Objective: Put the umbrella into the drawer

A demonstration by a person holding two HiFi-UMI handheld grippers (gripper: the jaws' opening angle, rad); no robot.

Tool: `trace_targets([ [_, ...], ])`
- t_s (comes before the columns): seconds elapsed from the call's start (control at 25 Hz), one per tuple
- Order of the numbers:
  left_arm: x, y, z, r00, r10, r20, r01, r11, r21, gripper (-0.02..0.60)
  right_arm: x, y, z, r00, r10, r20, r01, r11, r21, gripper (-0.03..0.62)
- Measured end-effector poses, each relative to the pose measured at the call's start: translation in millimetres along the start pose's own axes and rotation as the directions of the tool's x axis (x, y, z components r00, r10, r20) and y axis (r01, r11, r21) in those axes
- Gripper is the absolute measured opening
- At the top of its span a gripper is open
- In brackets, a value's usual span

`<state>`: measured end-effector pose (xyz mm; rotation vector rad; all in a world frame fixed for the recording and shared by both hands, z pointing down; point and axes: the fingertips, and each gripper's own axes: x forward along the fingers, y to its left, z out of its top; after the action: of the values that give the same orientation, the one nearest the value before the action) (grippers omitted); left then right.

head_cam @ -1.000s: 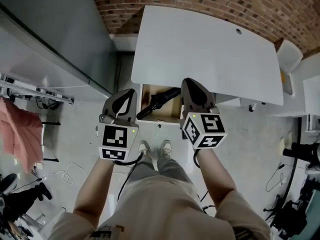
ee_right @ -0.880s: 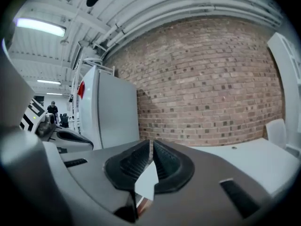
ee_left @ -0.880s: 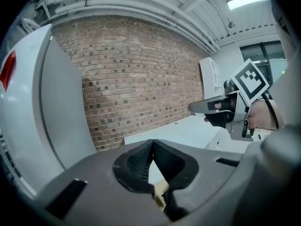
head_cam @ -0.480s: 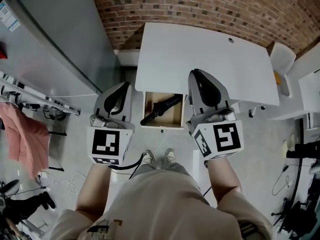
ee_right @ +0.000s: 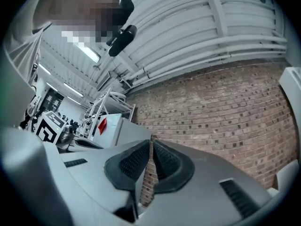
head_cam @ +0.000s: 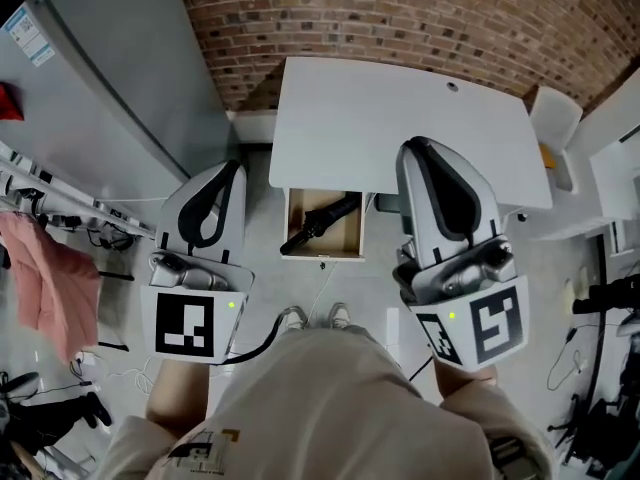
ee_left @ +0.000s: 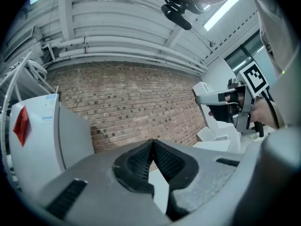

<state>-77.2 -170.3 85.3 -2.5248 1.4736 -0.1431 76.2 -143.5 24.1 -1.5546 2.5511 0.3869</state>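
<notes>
Head view: the umbrella (head_cam: 322, 220) lies in the open drawer (head_cam: 357, 232) at frame centre, left claw (head_cam: 233, 168) and right claw (head_cam: 416, 148) both clenched, empty.

Black folded umbrella (head_cam: 322, 220) lying diagonally inside open wooden drawer (head_cam: 294, 230)

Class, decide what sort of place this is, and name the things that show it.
Likely a lab or workshop: bare brick wall, exposed ceiling pipes, and a white desk with an open drawer.
</notes>
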Motion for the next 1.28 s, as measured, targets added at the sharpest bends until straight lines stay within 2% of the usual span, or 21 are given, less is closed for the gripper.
trace_targets([
  [0.24,-16,-14,20,0.999,-0.019,0.042,0.018,1.0,0.02,0.008,-23,18,30,0.992,0.097,0.077,-0.099,0.995,0.017,0.026],
  [0.52,-24,-27,19,0.999,-0.037,0.039,0.036,0.999,0.019,0.009,-42,23,27,0.994,0.102,0.045,-0.101,0.995,-0.013,0.027],
  [0.6,-23,-33,15,0.999,-0.045,0.027,0.045,0.999,0.017,0.009,-45,22,23,0.993,0.108,0.041,-0.108,0.994,0.005,0.026],
  [0.76,-26,-43,4,0.999,-0.052,-0.008,0.052,0.999,0.014,0.009,-54,25,5,0.991,0.132,0.022,-0.133,0.987,0.092,0.023],
  [1.28,-29,-61,-43,0.991,-0.072,-0.115,0.073,0.997,0.002,0.009,-63,25,-71,0.979,0.115,-0.166,-0.091,0.985,0.145,0.012],
])
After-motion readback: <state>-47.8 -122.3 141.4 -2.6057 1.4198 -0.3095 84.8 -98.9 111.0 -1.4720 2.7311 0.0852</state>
